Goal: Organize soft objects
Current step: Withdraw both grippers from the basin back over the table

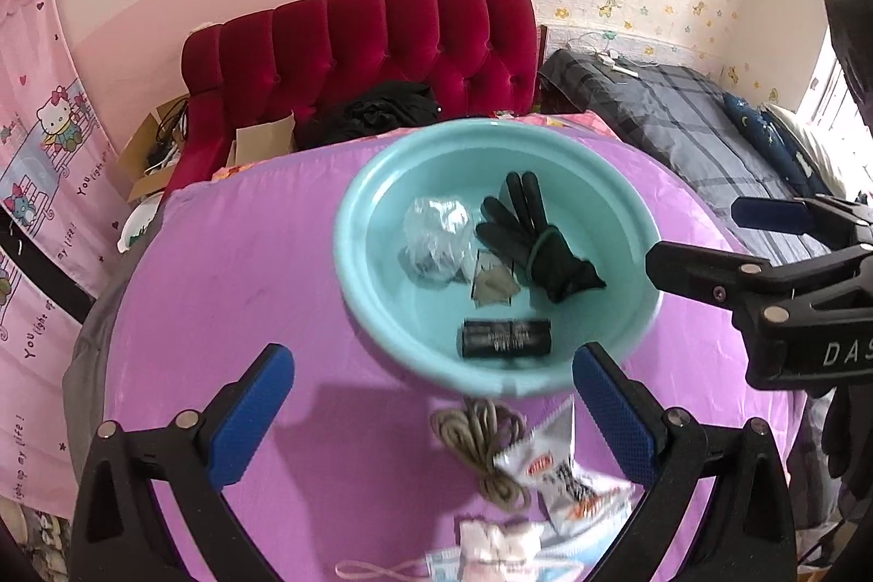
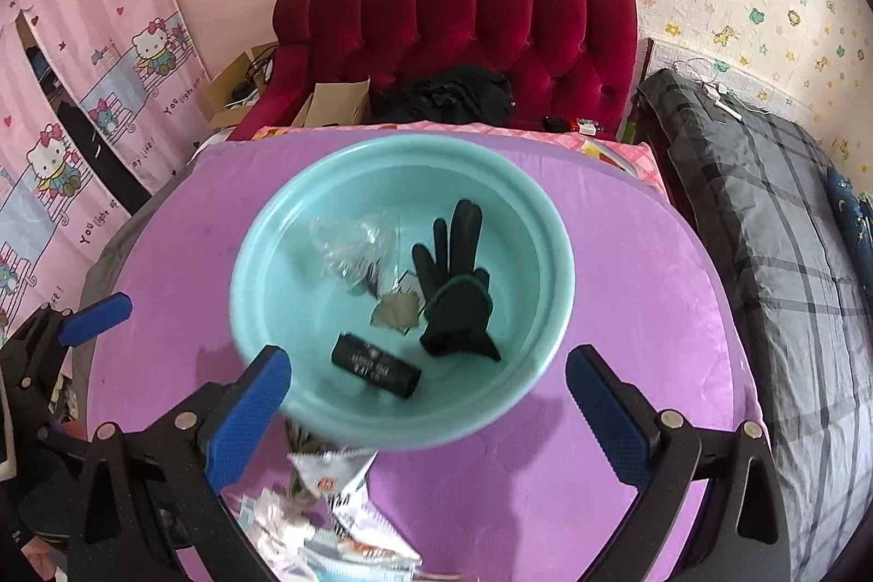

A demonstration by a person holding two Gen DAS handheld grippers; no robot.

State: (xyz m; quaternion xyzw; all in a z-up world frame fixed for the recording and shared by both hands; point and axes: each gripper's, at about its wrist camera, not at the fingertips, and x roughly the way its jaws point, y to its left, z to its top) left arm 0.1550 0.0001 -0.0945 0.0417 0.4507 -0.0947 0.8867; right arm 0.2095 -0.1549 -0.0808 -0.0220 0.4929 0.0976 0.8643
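A teal basin (image 1: 349, 222) (image 2: 245, 265) sits on the purple tablecloth (image 1: 229, 265). It holds a black glove (image 1: 532, 238) (image 2: 455, 293), a crumpled clear plastic bag (image 1: 436, 238) (image 2: 354, 249), a small grey packet (image 1: 491, 287) (image 2: 395, 312) and a black roll (image 1: 504, 336) (image 2: 376, 366). In front of the basin lie a beige cord (image 1: 480, 440), a snack packet (image 1: 556, 473) (image 2: 333, 478), a pink-white pack (image 1: 496, 544) and a blue face mask (image 1: 436, 565). My left gripper (image 1: 436, 413) hovers open over these loose things. To its right, my right gripper (image 2: 428, 410) (image 1: 695, 233) stands open at the basin's near rim, holding nothing.
A red tufted sofa (image 1: 382, 36) behind the table carries black clothing (image 1: 371, 113) and cardboard boxes (image 1: 262, 140). A bed with a grey plaid blanket (image 2: 764, 211) runs along the right. Pink cartoon curtains (image 2: 109, 64) hang at the left. One of my left gripper's fingers (image 2: 98, 312) shows at the left edge.
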